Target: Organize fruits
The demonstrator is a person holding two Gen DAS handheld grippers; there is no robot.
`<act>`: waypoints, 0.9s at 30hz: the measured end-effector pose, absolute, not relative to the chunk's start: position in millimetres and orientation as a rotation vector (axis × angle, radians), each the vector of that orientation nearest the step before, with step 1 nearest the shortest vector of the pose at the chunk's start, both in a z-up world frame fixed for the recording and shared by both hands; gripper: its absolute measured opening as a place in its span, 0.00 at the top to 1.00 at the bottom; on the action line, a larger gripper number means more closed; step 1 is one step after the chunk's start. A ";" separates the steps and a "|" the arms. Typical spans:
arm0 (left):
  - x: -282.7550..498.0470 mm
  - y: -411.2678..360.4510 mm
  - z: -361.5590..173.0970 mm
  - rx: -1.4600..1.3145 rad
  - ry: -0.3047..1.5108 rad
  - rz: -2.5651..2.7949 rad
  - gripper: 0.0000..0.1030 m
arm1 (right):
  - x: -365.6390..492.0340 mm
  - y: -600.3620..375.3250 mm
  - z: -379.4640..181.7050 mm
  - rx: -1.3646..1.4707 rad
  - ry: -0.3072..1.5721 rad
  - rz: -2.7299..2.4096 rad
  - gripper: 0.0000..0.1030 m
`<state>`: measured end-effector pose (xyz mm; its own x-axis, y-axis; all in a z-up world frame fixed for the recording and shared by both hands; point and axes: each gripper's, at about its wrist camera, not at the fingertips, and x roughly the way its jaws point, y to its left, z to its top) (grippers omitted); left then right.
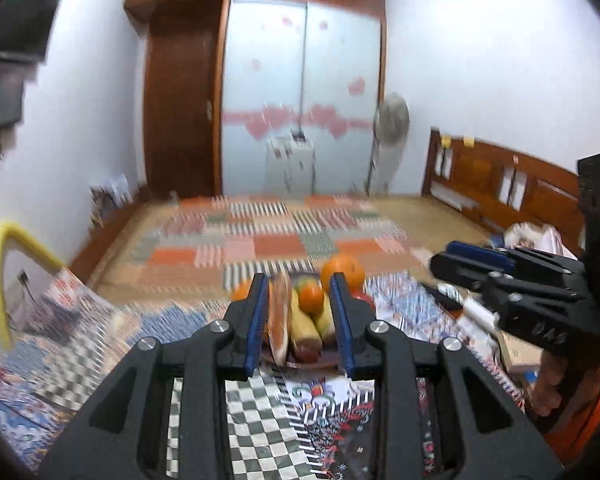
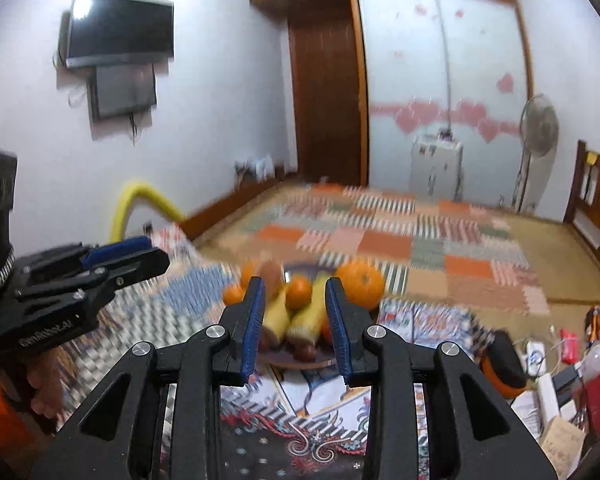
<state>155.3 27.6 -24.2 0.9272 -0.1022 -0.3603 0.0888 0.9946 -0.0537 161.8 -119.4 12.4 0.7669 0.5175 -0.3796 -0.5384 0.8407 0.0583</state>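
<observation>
Both tongs hang above the patterned cloth, aimed slightly down at the plate (image 1: pixel 300 362) of fruit straight ahead. My left tongs (image 1: pixel 300 292) stand a little apart with nothing between the blue pads; my right tongs (image 2: pixel 296 296) are the same, parted and empty. The fruit only shows through the gaps; no pad touches it.

The plate lies dead ahead of both, well apart from the tips, piled with bananas (image 2: pixel 284 318), small oranges (image 2: pixel 299 291) and a reddish loaf-shaped thing (image 1: pixel 280 320) I cannot name through the blur. The bananas run lengthwise towards me, cut ends nearest, so pads closing from the sides would cross their width, which I judge the easy grip. A big orange (image 2: pixel 360 282) sits at the plate's far right edge, on my right hand's side, so I reckon that hand is the natural one for it. Neither hand looks clearly nearer the plate.
</observation>
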 end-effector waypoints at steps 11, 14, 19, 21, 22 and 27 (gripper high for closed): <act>58.9 10.9 31.3 -0.044 0.147 -0.028 0.43 | 68.6 -128.7 66.6 -0.011 0.142 0.538 0.52; 40.8 7.5 36.9 -0.038 0.109 -0.001 0.37 | 55.6 -127.4 69.8 -0.017 0.099 0.513 0.42; 16.9 7.1 44.0 -0.037 0.081 0.000 0.17 | 42.8 -127.6 71.7 -0.020 0.056 0.471 0.16; 8.4 7.5 45.6 -0.040 0.068 0.000 0.08 | 41.5 -126.0 70.8 -0.022 0.055 0.456 0.12; 6.2 6.5 46.7 -0.040 0.064 0.001 0.07 | 41.1 -126.3 69.7 -0.021 0.057 0.455 0.07; -9.6 4.6 46.5 -0.027 0.049 0.016 0.01 | 36.4 -131.4 69.7 -0.009 0.057 0.432 0.00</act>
<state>-9.6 4.6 46.5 0.9987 0.0152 -0.0496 -0.0165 0.9995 -0.0264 36.4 -131.4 69.7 0.9065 0.4183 -0.0574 -0.4188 0.9081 0.0032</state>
